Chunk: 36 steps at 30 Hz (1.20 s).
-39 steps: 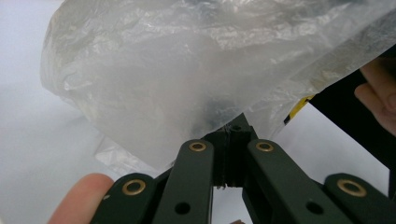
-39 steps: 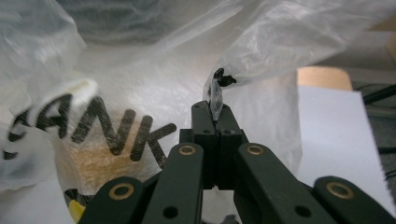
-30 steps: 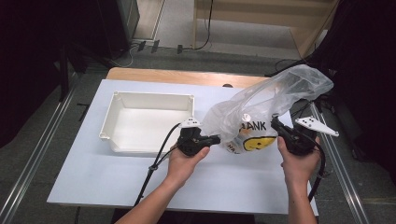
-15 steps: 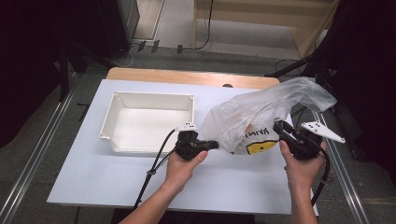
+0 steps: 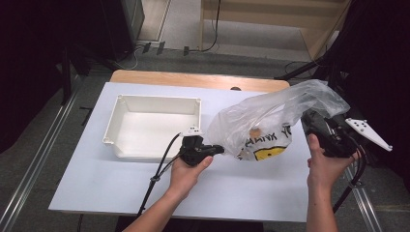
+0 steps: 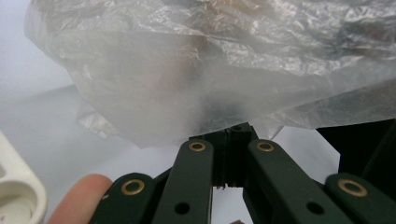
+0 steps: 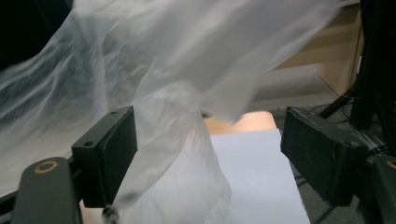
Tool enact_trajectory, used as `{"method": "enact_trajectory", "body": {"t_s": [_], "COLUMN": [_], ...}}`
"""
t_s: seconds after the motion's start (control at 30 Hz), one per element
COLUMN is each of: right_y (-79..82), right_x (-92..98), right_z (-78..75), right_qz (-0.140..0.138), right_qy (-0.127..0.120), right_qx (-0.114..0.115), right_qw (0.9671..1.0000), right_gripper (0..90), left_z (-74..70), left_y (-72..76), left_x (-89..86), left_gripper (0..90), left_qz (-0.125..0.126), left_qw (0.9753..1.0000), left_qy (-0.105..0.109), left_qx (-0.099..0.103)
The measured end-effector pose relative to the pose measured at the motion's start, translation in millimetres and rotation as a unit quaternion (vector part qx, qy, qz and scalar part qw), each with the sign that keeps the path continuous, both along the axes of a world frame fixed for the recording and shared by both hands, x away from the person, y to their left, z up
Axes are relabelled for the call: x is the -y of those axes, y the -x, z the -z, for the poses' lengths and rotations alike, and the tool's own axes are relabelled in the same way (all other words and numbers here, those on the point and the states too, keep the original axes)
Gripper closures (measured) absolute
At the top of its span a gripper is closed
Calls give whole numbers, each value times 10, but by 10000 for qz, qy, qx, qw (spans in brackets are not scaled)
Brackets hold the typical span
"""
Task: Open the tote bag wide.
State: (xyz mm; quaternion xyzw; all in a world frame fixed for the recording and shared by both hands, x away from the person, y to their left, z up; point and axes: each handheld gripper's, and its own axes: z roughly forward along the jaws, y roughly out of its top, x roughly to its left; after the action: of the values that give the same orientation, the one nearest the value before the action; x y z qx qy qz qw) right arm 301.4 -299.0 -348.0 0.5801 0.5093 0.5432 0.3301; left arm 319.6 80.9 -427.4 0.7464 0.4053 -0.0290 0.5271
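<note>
A clear plastic bag [image 5: 275, 113] with a yellow smiley print [image 5: 269, 153] and a small brown item [image 5: 254, 131] inside lies on the white table [image 5: 251, 193]. My left gripper [image 5: 218, 150] is shut on the bag's left edge. In the left gripper view the jaws meet [image 6: 232, 135] with the bag's film [image 6: 210, 70] bunched right above them. My right gripper [image 5: 313, 124] is at the bag's right end. In the right gripper view it stands open [image 7: 208, 154], and a loose fold of the bag [image 7: 177, 107] hangs between the jaws near the left pad [image 7: 116, 154].
An empty white tray [image 5: 159, 99] sits left of the bag, close behind my left hand; its corner [image 6: 18, 200] is in the left gripper view. A wooden board [image 5: 193, 79] runs along the table's far edge. Dark equipment and cables [image 5: 338, 63] stand at the right.
The bag has sunk lower and spread to the right. My right hand moved right and slightly toward the near edge. The left gripper stayed almost in place on the bag's edge.
</note>
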Motion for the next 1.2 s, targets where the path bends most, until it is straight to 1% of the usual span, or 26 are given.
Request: {"method": "enact_trajectory", "body": {"t_s": [0.07,0.13,0.17,0.2,0.23,0.27,0.3,0.33,0.37,0.43,0.47,0.57,0.63,0.7,0.77,0.8,0.87,0.93,1.0,1.07,1.13,1.2], "right_y": [-42,-96,-128,-155,-178,-208,-238,-308,-308,-386,-420,-507,-556,-580,-597,-605,-623,-622,-592,-549,-526,-516], "right_x": [24,11,-10,-46,-87,-133,-185,-291,-291,-373,-394,-420,-413,-404,-399,-395,-376,-340,-297,-267,-250,-223], "right_z": [-22,-43,-54,-63,-71,-72,-68,-47,-47,-3,23,78,91,77,58,57,79,103,104,86,68,69], "right_qz": [-23,-175,-301,-407,-517,-638,-734,-767,-767,-623,-575,-438,-314,-239,-154,-115,-50,-35,0,20,65,77], "right_qy": [-56,-71,-68,-62,-49,-7,94,384,384,630,706,754,743,785,943,1040,1178,1165,1127,1033,1172,1210], "right_qx": [120,203,271,328,380,397,371,165,165,-90,-155,-361,-437,-514,-522,-541,-656,-724,-684,-644,-600,-626], "right_qw": [9999,9996,9992,9986,9979,9972,9966,9962,9962,9960,9957,9955,9958,9953,9941,9930,9909,9905,9913,9926,9913,9906], "right_gripper": [158,161,181,226,304,435,563,658,762,899,900,900,900,900,900,900,900,900,900,900,900,900], "left_z": [2,2,4,7,10,14,21,27,34,50,60,84,100,108,114,119,120,116,108,100,91,82], "left_y": [1,2,4,6,8,13,20,20,25,26,28,36,41,49,56,55,57,59,61,63,66,71], "left_x": [-6,-9,-8,-5,-4,1,7,3,3,-9,-15,-47,-76,-104,-134,-148,-178,-209,-235,-251,-268,-294], "left_gripper": [900,900,900,900,900,900,900,900,900,900,900,900,900,900,900,900,900,900,900,900,900,900], "left_qz": [-6,-12,-9,-8,0,-17,-27,-6,-30,-49,-64,-115,-161,-191,-249,-284,-328,-369,-409,-435,-469,-509], "left_qw": [10000,10000,10000,10000,9999,9999,9999,9999,9998,9998,9997,9996,9996,9996,9995,9995,9994,9993,9992,9990,9989,9987], "left_qy": [-21,-49,-48,-59,-103,-123,-114,-141,-162,-207,-215,-255,-237,-220,-199,-155,-103,-57,-29,13,27,46], "left_qx": [21,42,44,59,83,85,69,72,64,68,64,29,20,16,23,32,3,27,43,54,78,92]}}
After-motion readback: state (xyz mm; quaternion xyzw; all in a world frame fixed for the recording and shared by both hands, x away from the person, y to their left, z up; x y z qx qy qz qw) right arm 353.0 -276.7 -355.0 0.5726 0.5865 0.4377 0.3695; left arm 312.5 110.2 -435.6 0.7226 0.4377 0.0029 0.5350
